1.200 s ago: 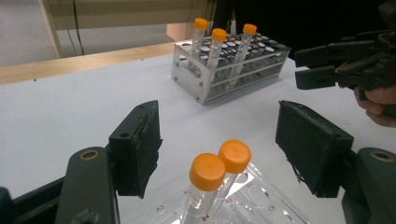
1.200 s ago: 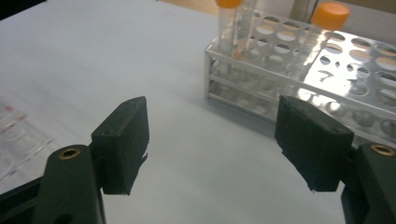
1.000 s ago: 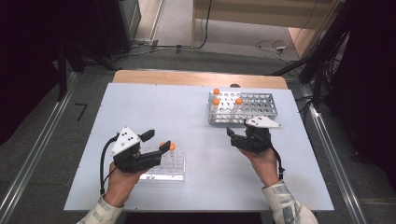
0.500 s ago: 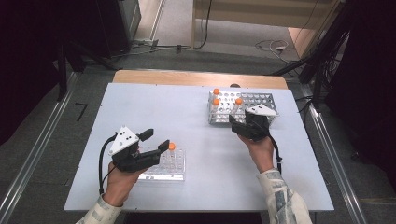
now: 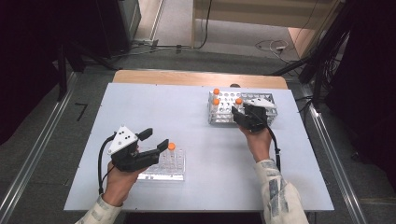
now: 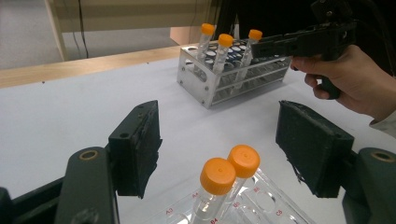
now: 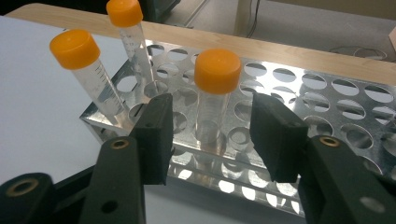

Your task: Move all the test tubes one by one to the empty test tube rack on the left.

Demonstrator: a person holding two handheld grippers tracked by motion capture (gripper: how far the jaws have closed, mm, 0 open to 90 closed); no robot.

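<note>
Closing my right gripper (image 7: 210, 135) around the near tube (image 7: 212, 93) in the metal rack (image 5: 268, 109), pads not yet touching it, I hold my left gripper (image 6: 219, 149) half open and empty over the clear rack (image 5: 163, 168).

Left gripper (image 5: 155, 140), lower left of high view: black pistol-style body, grey three-cornered plate on top with small dark holes, black cable looping down past the wrist. Right gripper (image 5: 243, 117), upper right of centre: same black body, same grey plate, black cable trailing along the forearm. Jaws in both gripper views: dark green-black arms, each with a brass-ringed screw hole, ending in flat black rubbery pads (image 7: 275, 135) with scuffed, frayed edges. Sleeves (image 5: 279, 196): light fabric with a faint grey pattern, cuffs at the bottom edge.
</note>
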